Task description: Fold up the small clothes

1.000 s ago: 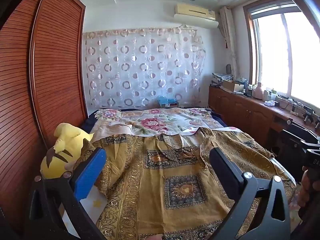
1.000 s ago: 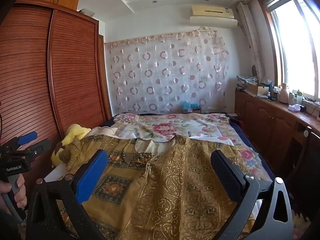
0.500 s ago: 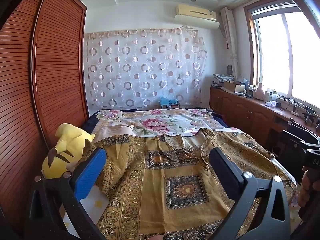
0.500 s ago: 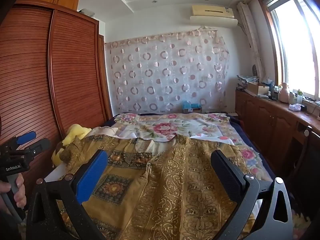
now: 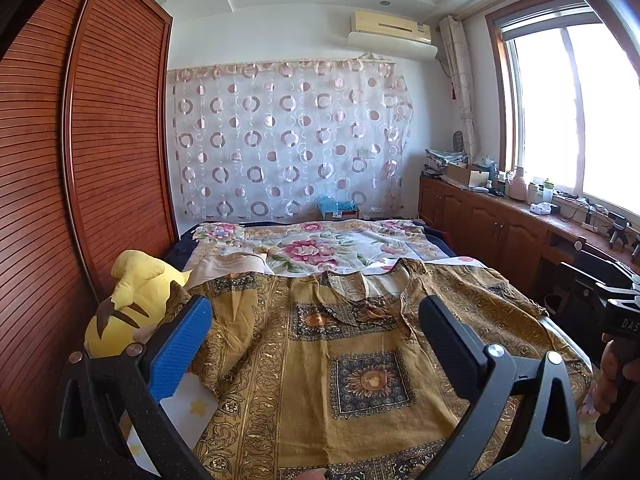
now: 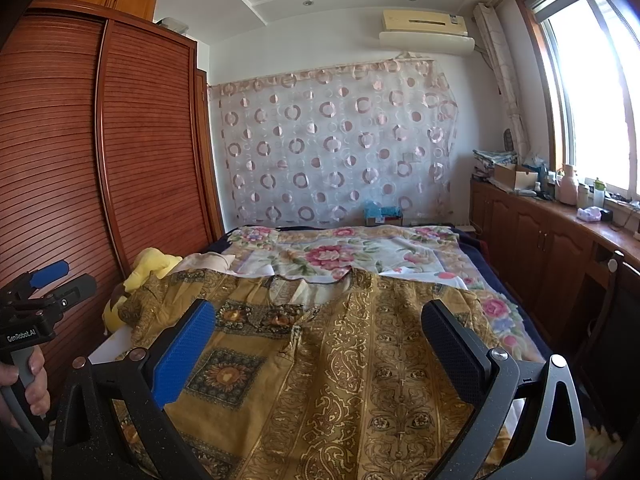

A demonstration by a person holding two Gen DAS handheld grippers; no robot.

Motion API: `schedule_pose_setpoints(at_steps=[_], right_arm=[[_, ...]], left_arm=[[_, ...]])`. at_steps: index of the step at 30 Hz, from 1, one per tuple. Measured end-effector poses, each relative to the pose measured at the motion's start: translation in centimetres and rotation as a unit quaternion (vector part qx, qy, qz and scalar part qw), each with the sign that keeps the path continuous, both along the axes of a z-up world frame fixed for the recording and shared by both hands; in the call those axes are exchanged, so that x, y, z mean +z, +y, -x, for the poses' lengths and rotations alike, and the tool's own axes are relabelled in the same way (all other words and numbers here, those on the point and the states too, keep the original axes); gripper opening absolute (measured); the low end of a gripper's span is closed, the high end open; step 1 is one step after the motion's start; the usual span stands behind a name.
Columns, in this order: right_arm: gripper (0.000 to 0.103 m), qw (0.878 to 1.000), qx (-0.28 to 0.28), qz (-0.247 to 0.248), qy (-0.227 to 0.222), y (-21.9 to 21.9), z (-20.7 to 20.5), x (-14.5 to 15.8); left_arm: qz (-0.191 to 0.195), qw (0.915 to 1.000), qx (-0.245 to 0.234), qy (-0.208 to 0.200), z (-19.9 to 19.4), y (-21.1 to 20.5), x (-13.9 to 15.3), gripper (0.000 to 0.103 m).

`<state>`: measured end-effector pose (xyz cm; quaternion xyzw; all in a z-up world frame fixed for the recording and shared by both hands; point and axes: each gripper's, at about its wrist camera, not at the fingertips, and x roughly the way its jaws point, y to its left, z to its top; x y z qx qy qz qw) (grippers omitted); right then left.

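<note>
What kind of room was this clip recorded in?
A home bedroom, most likely: a bed under a floral sheet, a tall slatted wooden wardrobe beside it, and a wall air conditioner above a curtain.

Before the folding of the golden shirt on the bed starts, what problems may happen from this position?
1. The golden shirt lies spread over the bed, its left sleeve bunched against the yellow plush toy; folding that side may drag the toy along.
2. The fabric is already wrinkled near that sleeve, so creases may get folded in.
3. Both the left gripper and the right gripper are open above the cloth; a shallow pinch could also catch the floral sheet underneath.
</note>
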<state>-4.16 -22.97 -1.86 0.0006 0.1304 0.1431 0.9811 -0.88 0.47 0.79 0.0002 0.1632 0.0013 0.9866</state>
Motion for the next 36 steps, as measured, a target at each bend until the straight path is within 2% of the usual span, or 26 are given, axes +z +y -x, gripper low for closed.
schedule_pose_setpoints(at_steps=[36], right_arm=[[0.102,1.0,0.002,-0.002,0.001,-0.03,-0.18,0.07]], left_arm=[[-0.002,1.0,-0.001,-0.001,0.15,-0.05,0.02,0.103]])
